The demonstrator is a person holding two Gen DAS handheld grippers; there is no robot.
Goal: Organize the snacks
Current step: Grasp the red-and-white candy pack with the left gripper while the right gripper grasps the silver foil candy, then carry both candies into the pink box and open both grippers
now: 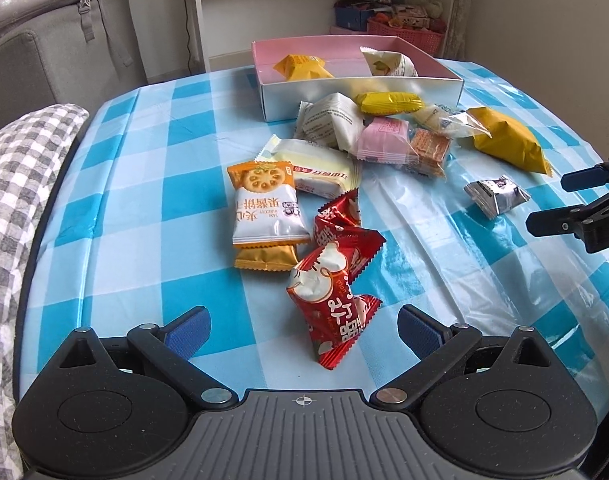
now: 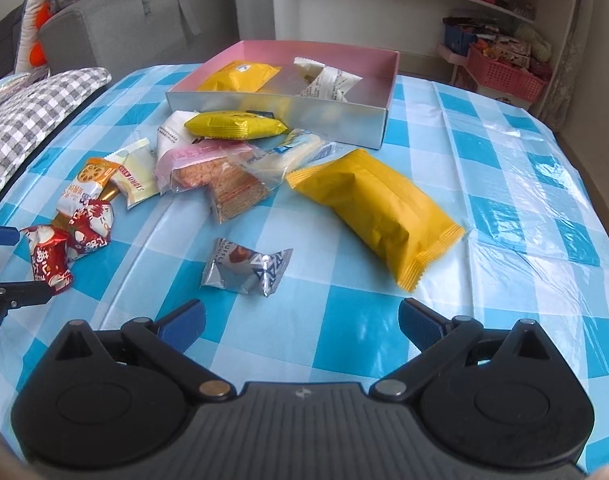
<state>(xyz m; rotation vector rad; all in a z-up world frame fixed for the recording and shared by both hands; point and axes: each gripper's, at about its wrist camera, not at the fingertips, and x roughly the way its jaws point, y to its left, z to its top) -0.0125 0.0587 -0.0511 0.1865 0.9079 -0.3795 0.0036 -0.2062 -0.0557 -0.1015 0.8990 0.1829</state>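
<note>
Left wrist view: left gripper (image 1: 303, 330) spread wide, empty; red snack packet (image 1: 333, 312) between its fingers, touching neither.

Right wrist view: right gripper (image 2: 302, 320) wide, empty; silver packet (image 2: 246, 266) just beyond.

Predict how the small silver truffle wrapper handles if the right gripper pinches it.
The silver truffle wrapper looks like crinkled foil with twisted ends, so it will probably crumple and shift rather than hold shape. Its glossy skin on the shiny plastic tablecloth suggests it slides if nudged. It seems light; the open right gripper likely lifts it easily.

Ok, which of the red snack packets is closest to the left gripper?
The upright red packet with the white cartoon figure, standing right between the open left gripper's fingers. The other red packets lie farther back, beside the orange biscuit pack.
</note>
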